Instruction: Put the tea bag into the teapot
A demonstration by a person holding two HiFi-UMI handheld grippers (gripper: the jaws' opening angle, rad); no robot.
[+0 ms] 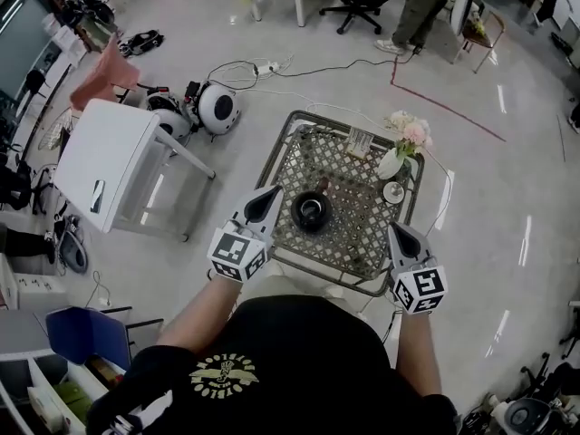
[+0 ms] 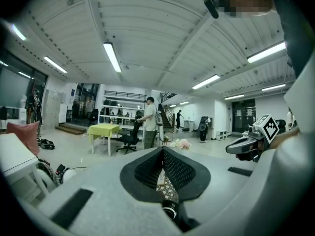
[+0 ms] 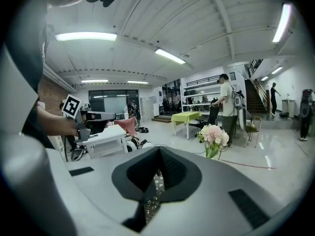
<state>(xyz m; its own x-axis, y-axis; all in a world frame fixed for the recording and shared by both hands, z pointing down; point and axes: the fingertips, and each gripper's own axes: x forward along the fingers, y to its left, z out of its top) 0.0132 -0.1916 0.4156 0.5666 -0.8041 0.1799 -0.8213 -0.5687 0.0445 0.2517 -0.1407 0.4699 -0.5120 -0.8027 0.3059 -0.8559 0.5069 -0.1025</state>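
Observation:
A black teapot point(image 1: 310, 210) with no lid on stands at the middle of a small metal lattice table point(image 1: 362, 234). A white tea bag packet point(image 1: 360, 143) lies at the table's far edge. My left gripper point(image 1: 269, 194) hovers just left of the teapot, shut and holding nothing. In the left gripper view the teapot's rim point(image 2: 171, 209) shows below the closed jaws. My right gripper point(image 1: 400, 229) is over the table's near right corner, also shut and empty. Neither gripper touches the tea bag.
A vase of pink flowers point(image 1: 405, 139) and a small white round dish point(image 1: 393, 191) stand on the table's right side. A white side table point(image 1: 104, 161) stands to the left. Cables and round devices point(image 1: 217, 107) lie on the floor beyond. A person point(image 1: 417, 7) stands far off.

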